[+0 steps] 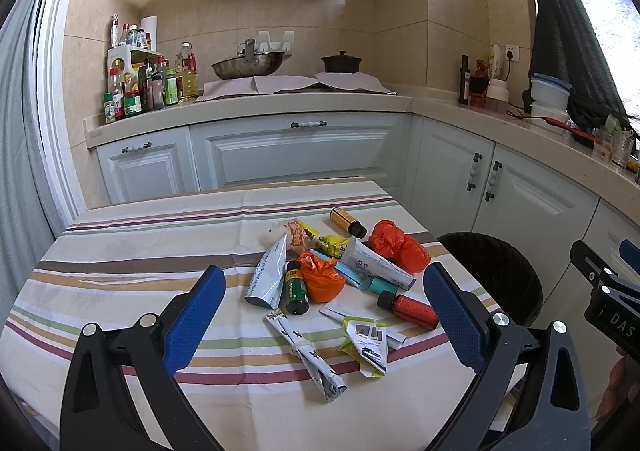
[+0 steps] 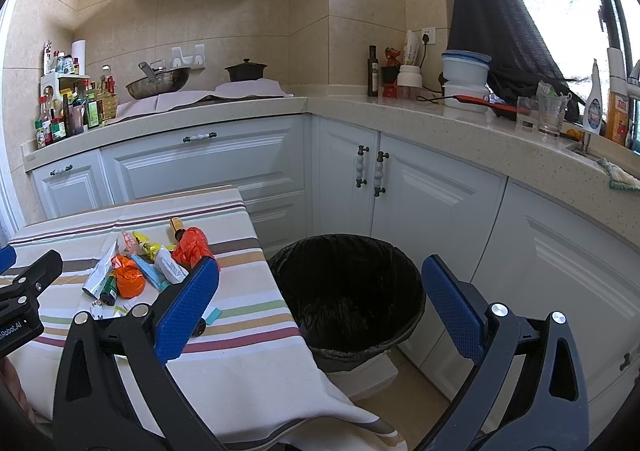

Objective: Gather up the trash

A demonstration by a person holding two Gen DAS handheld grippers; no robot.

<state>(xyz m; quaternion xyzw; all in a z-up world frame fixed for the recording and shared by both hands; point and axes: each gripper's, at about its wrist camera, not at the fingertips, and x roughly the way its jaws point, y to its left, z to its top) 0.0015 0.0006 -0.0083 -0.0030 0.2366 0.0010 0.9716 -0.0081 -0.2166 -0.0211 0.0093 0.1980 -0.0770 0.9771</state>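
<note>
Both empty, fingers spread wide: left gripper (image 1: pixel 323 321) framing trash pile (image 1: pixel 340 271) mid-frame, right gripper (image 2: pixel 320 307) over bin (image 2: pixel 348 291), presumably for drop-offs.

The cloth (image 1: pixel 152 251) over the bench is cream with stripes of brown, tan, green and maroon. On it lie two orange bags (image 1: pixel 396 245), a red ribbed bottle (image 1: pixel 412 309), a yellow bottle (image 1: pixel 347 221), a dark green bottle (image 1: pixel 295 291) and a teal tube (image 1: pixel 360 277). The bin (image 2: pixel 348 291) wears a black liner. Both grippers' pads (image 1: pixel 196 315) are blue on black frames.
</note>
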